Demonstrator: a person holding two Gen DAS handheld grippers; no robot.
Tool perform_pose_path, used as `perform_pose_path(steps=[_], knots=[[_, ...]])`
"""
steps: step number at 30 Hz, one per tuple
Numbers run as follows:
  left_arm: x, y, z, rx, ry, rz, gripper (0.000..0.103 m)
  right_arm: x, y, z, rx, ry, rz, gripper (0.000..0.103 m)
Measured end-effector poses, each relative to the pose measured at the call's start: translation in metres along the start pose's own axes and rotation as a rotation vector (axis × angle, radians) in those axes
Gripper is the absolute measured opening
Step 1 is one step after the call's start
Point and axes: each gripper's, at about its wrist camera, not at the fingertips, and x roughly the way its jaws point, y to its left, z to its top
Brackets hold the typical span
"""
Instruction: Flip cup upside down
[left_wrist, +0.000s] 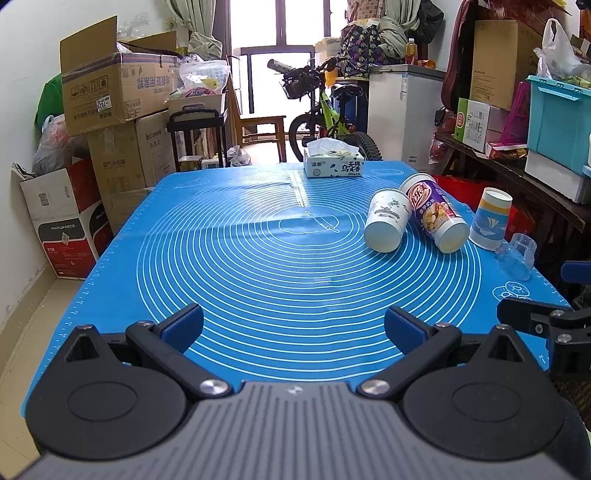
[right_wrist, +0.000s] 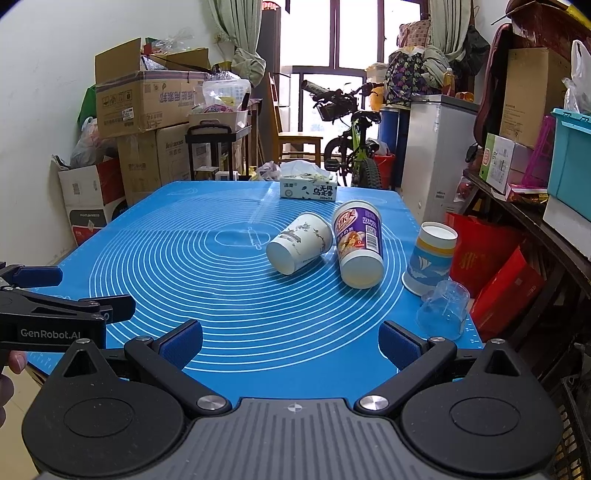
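Left claw (left_wrist: 293, 328) and right claw (right_wrist: 290, 341) both gape wide, holding nothing, above the near edge of the blue-matted table (right_wrist: 184, 258). White cup (right_wrist: 299, 242) and purple cup (right_wrist: 358, 245) lie on their sides, touching; blue-banded cup (right_wrist: 430, 256) and clear cup (right_wrist: 443, 314) stand inverted at right.

Ahead of the left hand-held gripper (left_wrist: 293, 325) the blue mat (left_wrist: 240, 266) lay bare through to the tissue box (left_wrist: 334, 162) at the far edge. Ahead-right of the right hand-held gripper (right_wrist: 290, 339), two paper cups lay on their sides, white cup (right_wrist: 299, 247) beside purple cup (right_wrist: 356, 243); further right an inverted blue-printed cup (right_wrist: 430, 258) and a clear plastic cup (right_wrist: 443, 310) crowded the table's right edge.
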Motion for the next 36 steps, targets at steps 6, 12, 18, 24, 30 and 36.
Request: perform_pose_path(steps=[6,12,18,24,30,36], knots=[[0.000,0.001,0.000,0.000,-0.001,0.001,0.103,0.000,0.000,0.000,-0.001,0.000,0.000,0.103],[0.000,0.001,0.000,0.000,-0.001,0.001,0.103,-0.001,0.000,0.000,-0.001,0.003,0.002,0.103],[0.000,0.001,0.000,0.000,-0.001,0.002,0.103,0.000,0.000,0.000,-0.002,0.003,0.002,0.103],[0.001,0.004,0.002,0.005,-0.006,0.002,0.103,0.004,-0.004,0.000,0.010,-0.001,-0.008,0.103],[0.011,0.004,0.008,0.017,-0.014,-0.008,0.103,0.011,-0.010,0.004,0.030,-0.014,-0.023,0.103],[0.032,-0.001,0.024,0.034,-0.028,-0.034,0.102,0.023,-0.023,0.013,0.049,-0.033,-0.050,0.103]])
